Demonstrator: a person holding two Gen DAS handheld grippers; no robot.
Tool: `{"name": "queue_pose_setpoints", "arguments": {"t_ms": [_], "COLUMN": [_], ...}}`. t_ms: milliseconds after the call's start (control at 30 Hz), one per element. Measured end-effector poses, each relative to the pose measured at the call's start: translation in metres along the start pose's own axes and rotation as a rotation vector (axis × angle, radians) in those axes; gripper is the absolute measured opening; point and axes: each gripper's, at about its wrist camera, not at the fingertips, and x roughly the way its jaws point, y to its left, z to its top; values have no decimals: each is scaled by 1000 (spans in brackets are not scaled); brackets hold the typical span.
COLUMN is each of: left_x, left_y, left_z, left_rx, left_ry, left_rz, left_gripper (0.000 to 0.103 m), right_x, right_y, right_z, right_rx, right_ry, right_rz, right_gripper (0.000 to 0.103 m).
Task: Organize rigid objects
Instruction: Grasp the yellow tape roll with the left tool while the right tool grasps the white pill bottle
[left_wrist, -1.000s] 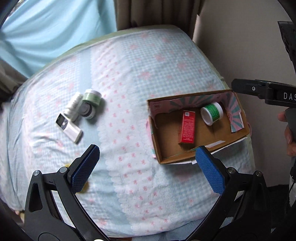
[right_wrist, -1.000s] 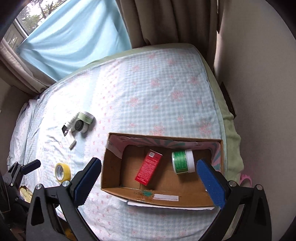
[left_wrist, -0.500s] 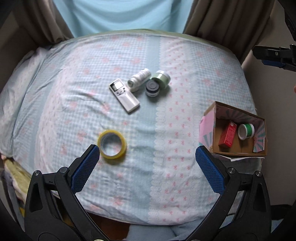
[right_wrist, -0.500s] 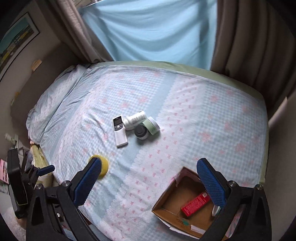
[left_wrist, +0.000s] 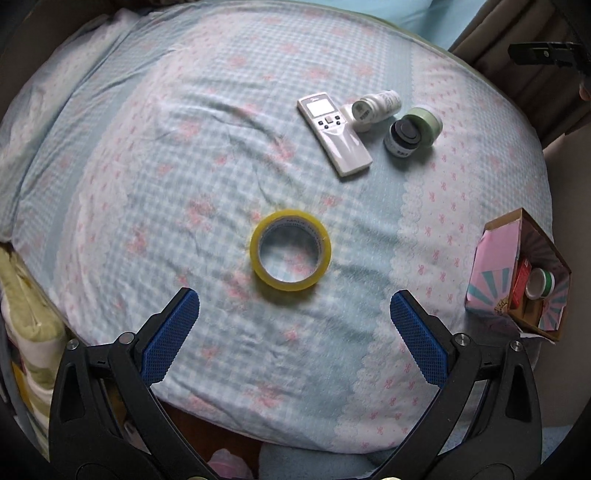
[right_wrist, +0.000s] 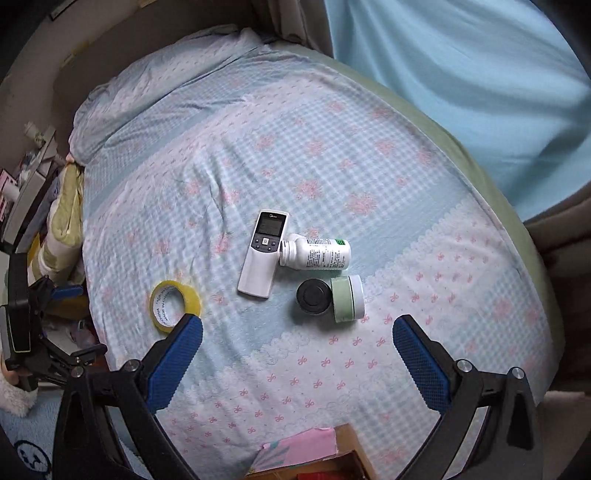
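The left tool (left_wrist: 291, 314), spread wide and empty, hovers over the bed (left_wrist: 147, 155) with the yellow tape (left_wrist: 290, 254) lying flat just ahead between its pads, nearer than the equally wide, empty right tool (right_wrist: 297, 345).

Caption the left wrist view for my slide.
Open left hand-held gripper facing yellow tape roll on bed.

Bedroom, daylight.
A bed (right_wrist: 332, 155) in blue-and-pink checked sheet; pale blue curtain (right_wrist: 461, 74) behind, brown drapes (left_wrist: 517, 55) beside.
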Motion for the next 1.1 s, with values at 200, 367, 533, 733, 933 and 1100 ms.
{"name": "queue_pose_setpoints", "arguments": {"t_ms": [200,367,533,733,933,1100], "left_x": [63,113,147,164,172,181], "left_y": [3,5,2,-3,-19,-24], "left_z": [0,-4,-6,-1,14,22], "left_rx": [47,86,149,201,241,235], "left_ry": [47,81,109,117,108,115], "left_rz": [25,38,71,72,62,66], "left_gripper": [103,103,103,103,103,103], "right_x": [72,129,175,211,242,260], "right_y": [-4,-12,-15,-12,-9,3], "right_z": [37,57,61,55,54,45], "right_rx": [-284,-434,-560,-670,-721,-837], "right_ry": [128,208,284,338,386,391], "right_rz": [-67,-80,-65,-52,-41,-38], "right_gripper": [101,99,99,96,75,75]}}
